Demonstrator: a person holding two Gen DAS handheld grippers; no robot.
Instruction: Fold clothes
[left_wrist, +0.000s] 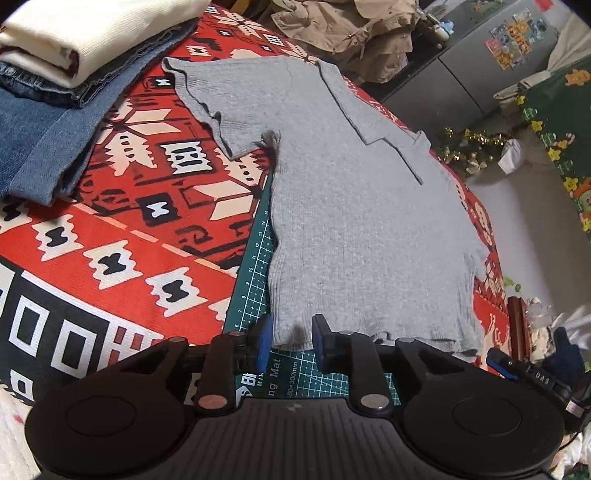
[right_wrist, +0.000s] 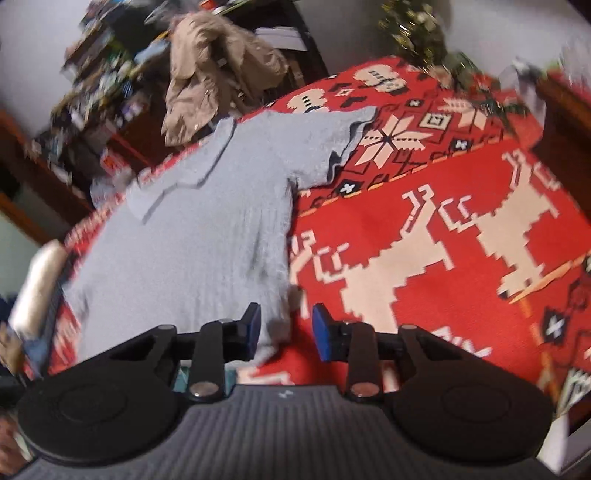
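The left gripper (left_wrist: 290, 341) is nearest to its camera, with the two blue pads apart and the bottom hem of the grey T-shirt (left_wrist: 354, 221) lying between them; the pads do not press the cloth, so it holds nothing. The T-shirt lies flat, partly on a green cutting mat (left_wrist: 255, 258) and partly on the red patterned cloth (left_wrist: 110, 229) that covers the surface, with one sleeve folded over the body and the other sleeve spread out to the side. Near that sleeve, a little apart from it, is a stack of folded jeans (left_wrist: 40, 122) with a cream garment (left_wrist: 74, 33) on top. In the blurred right wrist view, the right gripper (right_wrist: 286, 334) is also open and empty, just over the other bottom corner of the T-shirt (right_wrist: 192, 236). A beige jacket (right_wrist: 214, 70) hangs behind the surface.
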